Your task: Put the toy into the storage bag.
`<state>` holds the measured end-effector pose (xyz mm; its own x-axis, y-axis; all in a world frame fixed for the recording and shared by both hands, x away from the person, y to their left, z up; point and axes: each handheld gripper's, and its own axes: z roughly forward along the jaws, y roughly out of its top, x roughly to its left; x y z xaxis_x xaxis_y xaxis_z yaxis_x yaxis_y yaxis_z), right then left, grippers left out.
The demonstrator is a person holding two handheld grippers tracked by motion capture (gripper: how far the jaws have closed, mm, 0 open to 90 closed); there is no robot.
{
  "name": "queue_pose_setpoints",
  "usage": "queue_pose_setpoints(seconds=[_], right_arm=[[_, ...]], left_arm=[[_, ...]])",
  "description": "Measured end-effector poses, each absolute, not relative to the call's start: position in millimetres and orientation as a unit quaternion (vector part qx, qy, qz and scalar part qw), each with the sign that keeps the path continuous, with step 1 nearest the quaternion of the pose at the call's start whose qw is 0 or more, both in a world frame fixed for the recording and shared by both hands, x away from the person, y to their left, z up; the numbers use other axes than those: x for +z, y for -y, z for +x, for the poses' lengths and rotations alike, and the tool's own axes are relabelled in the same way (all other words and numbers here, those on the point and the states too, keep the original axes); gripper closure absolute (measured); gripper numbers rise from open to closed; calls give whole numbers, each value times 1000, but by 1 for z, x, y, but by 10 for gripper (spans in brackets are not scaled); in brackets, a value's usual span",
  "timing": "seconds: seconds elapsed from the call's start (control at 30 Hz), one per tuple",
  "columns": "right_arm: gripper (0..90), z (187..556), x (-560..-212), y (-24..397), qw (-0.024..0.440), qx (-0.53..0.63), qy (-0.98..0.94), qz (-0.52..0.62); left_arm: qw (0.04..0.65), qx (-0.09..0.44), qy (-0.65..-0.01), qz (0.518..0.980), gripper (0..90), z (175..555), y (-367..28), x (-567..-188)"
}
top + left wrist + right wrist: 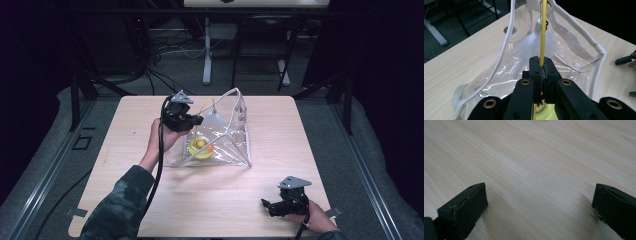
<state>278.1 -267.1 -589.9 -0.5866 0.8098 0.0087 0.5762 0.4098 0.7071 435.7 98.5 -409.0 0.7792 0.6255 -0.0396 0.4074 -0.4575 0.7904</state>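
Jaws of the left gripper (541, 68) are clamped on a thin yellow cord (543, 32); those of the right gripper (539, 210) stand wide apart above the table (280, 120), near its front edge. On the table's middle sits a clear bag (227, 132) with a yellow toy (201, 148) inside. Probably the cord should be pulled slowly, straight up.

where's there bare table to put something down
Bare wood lies along the table's left side, beside the left forearm, and on the right between the clear bag and the right edge. The near strip between bag and right gripper is free too. The middle is crowded by the bag and the left gripper.
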Motion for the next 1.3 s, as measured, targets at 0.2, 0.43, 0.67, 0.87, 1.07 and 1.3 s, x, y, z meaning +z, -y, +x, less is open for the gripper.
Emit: queue_pose_setpoints(seconds=[0.2,0.43,0.67,0.87,1.07,1.3], right_arm=[[0,278,-590,267,171,343,-822,422],[0,278,-590,267,171,343,-822,421],[0,278,-590,267,171,343,-822,421],[0,278,-590,267,171,343,-822,421],[0,278,-590,267,170,343,-822,421],[0,278,-589,268,173,338,-825,419]], left_arm=[[414,124,-314,846,878,439,-99,-416],[410,121,-326,843,878,442,-100,-422],[398,111,-336,847,877,445,-99,-428],[397,108,-340,845,876,446,-100,-430],[397,104,-345,844,867,446,-103,-430],[404,109,-349,838,805,443,-110,-423]])
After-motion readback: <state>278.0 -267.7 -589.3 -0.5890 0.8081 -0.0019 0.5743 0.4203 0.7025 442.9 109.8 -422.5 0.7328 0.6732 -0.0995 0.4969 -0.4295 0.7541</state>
